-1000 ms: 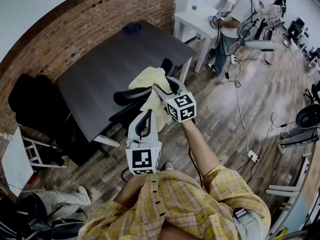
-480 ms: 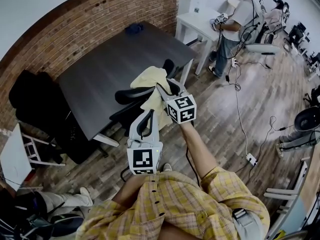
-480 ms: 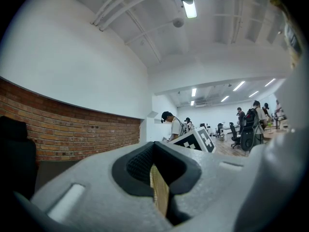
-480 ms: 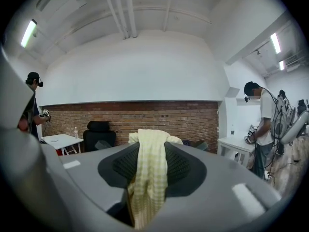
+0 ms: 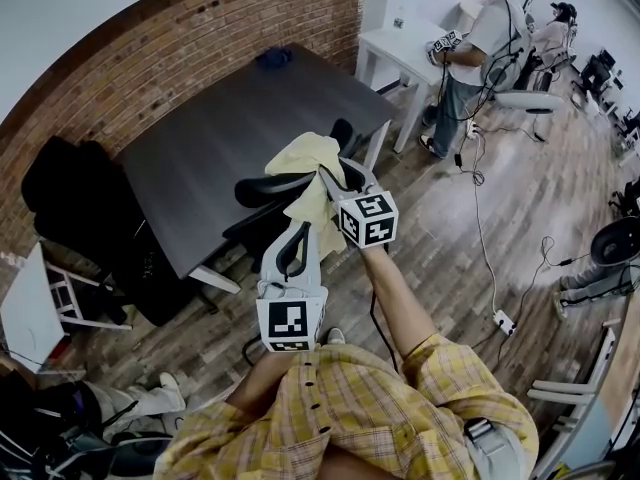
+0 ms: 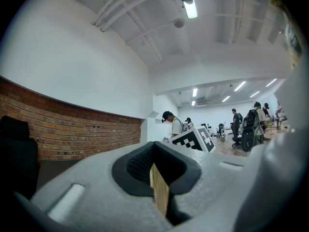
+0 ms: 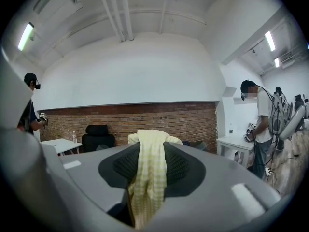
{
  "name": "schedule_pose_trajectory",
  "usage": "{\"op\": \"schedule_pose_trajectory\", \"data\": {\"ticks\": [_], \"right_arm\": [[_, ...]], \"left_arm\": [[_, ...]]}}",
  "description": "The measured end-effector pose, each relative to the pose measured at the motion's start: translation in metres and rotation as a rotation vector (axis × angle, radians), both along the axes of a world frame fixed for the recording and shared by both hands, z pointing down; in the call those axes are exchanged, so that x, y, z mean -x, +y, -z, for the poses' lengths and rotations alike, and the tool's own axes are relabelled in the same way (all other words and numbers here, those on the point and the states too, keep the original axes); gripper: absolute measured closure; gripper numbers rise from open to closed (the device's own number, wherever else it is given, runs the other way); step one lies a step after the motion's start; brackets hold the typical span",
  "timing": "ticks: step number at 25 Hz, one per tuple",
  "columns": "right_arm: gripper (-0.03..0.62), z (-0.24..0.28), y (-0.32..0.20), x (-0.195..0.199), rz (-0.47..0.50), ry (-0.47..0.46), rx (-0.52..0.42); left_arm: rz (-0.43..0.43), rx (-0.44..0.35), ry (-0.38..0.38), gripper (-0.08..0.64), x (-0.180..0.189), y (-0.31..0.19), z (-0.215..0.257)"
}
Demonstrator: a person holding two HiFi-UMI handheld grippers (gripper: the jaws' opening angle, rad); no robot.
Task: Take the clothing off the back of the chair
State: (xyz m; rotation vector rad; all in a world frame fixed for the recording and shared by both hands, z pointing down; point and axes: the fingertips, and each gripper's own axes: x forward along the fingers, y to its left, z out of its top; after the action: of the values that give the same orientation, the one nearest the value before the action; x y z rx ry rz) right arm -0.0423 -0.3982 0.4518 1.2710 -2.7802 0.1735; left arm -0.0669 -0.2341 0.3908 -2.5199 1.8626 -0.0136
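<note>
Cloth [image 5: 303,160], pale yellow, lies draped over the top of the chair [image 5: 262,189] back, just past both grippers at 12 o'clock in the head view, with one end hanging down the near side. Right gripper [image 5: 325,182] points almost level at the top fold. Its jaws have just been closing and stand partly closed on a bunched fold that fills the gap between the pads. Left gripper [image 5: 297,236], lower and at 7 o'clock of the right one, has its jaws nearly together on a thin checked strip, by its look an edge of the hanging end.

With both holds made, the lift should go up first, then back toward the person, both grippers together. That way the cloth clears the back rather than dragging across it. A sideways pull would likely roll or swivel the chair, and the hanging end could catch on the chair's frame.

Table [image 5: 215,133] stands close behind the chair at 11 o'clock, so there is little room forward. Another person [image 5: 470,43] works at a desk [image 5: 395,40] at 1 o'clock, well apart. Cables [image 5: 478,218] trail over the floor at 3 o'clock, off the path.
</note>
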Motion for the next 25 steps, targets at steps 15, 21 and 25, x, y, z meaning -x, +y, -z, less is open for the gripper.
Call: {"op": "schedule_pose_trajectory", "data": {"ticks": [15,21,25], "right_arm": [[0.449,0.068,0.021,-0.010,-0.008,-0.075,-0.094],[0.448,0.098,0.030,-0.018,-0.021,-0.107,-0.142],[0.448,0.118,0.037,-0.026,-0.036,-0.126,-0.172]], "left_arm": [[0.013,-0.013,0.018,0.560,0.007,0.002,0.003],[0.012,-0.023,0.021,0.560,0.009,0.001,0.009],[0.013,-0.029,0.029,0.560,0.011,0.002,0.013]]}}
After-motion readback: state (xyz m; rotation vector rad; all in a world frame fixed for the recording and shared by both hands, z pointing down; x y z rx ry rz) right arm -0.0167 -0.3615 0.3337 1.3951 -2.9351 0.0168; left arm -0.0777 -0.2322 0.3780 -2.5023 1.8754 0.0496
